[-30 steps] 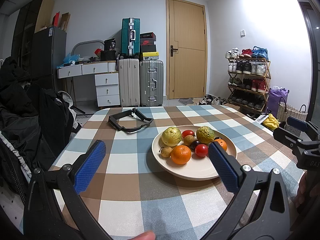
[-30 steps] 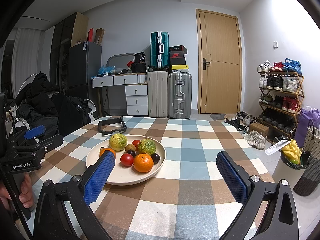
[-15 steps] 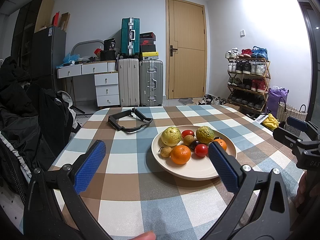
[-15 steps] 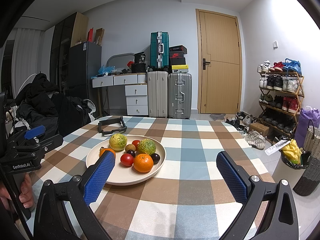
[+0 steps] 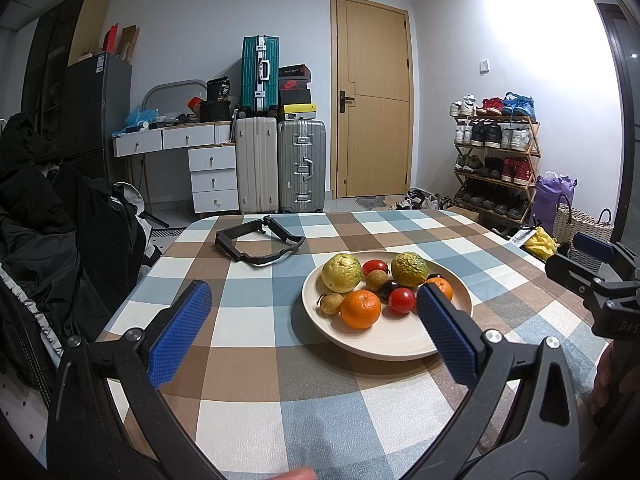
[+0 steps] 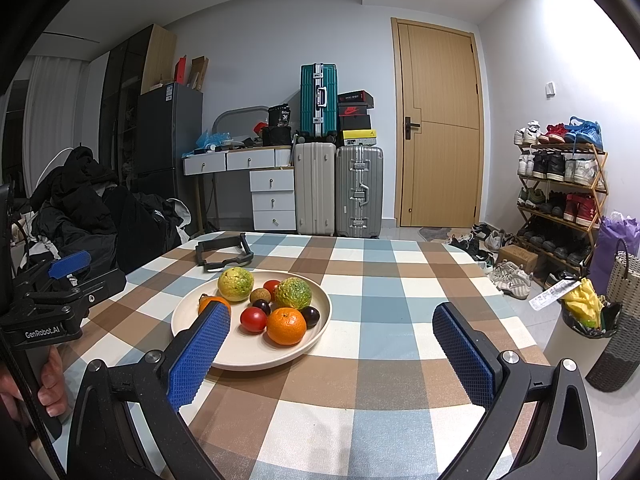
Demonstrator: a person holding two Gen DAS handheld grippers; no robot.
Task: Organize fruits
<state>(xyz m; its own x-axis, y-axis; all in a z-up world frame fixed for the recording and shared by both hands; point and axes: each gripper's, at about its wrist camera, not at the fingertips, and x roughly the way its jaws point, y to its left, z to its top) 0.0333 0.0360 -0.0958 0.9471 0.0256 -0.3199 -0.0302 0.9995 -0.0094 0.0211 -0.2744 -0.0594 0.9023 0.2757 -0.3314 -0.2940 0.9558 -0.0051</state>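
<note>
While both grippers hang above the checked tablecloth (image 5: 248, 364), neither holds anything: left gripper (image 5: 316, 336) has its blue pads spread wide, empty; right gripper (image 6: 332, 354) likewise wide apart, empty. Fruit all sits on a cream plate (image 5: 400, 344) on the cloth, toward the middle of the table. On the plate: big orange (image 5: 360, 308) at the near edge, red tomato (image 5: 402, 300) just beside it, a second orange (image 5: 442, 286) partly hidden behind the left gripper's right pad. Farther back, a yellow-green round fruit (image 5: 341, 272) and a greener bumpy one (image 5: 409, 269), with another tomato (image 5: 376, 267) between them. Two small brown fruits (image 5: 331, 303) and dark plums (image 6: 310, 315) fill the gaps. A black strap-like frame (image 5: 258, 242) lies flat on the cloth beyond the plate, apart from it. From the right wrist view the left gripper's body shows at the left edge, fingers of a hand (image 6: 50, 380) wrapped on its handle. Suitcases (image 5: 280, 168) and a shoe rack (image 5: 496, 160) stand against the far walls.
</note>
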